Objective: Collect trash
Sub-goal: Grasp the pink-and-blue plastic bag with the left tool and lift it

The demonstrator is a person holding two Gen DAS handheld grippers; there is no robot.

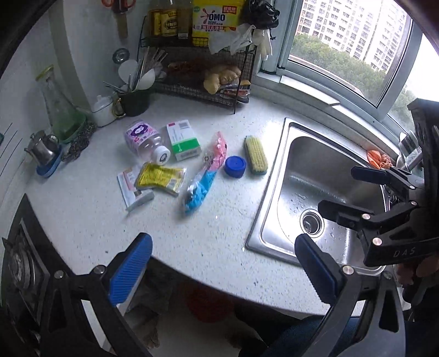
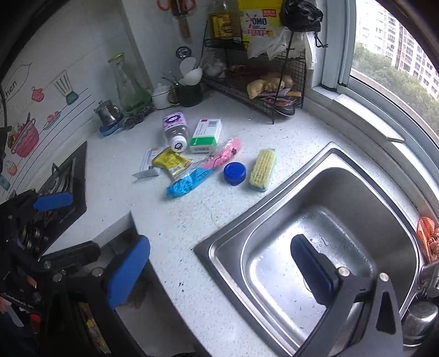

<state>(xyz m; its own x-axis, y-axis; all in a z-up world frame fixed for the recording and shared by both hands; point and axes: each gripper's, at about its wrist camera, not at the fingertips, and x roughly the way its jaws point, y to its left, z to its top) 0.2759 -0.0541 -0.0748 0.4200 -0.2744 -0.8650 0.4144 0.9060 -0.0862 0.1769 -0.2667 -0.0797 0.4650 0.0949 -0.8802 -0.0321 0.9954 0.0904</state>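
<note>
Lying scattered on the speckled white counter [image 1: 192,233] between the stove [image 2: 63,186] and the steel sink [image 1: 277,192] is the trash: a tipped clear bottle [image 1: 144,141] with a purple label, a green-and-white box [image 1: 183,140], a yellow packet [image 1: 160,178], a pink-and-blue wrapper [image 1: 204,173] and a blue cap [image 1: 234,166]. Their small print is too blurred to read. A yellow scrub brush [image 1: 255,155] is sitting just beside the cap. Behind, a yellow bag [image 1: 216,19] on the wire rack [image 1: 197,90] is showing "OMO". The left gripper [image 1: 223,263] and right gripper [image 2: 221,263] are both hanging spread wide, holding nothing, the right one over the sink; "DAS" is showing on its body.
</note>
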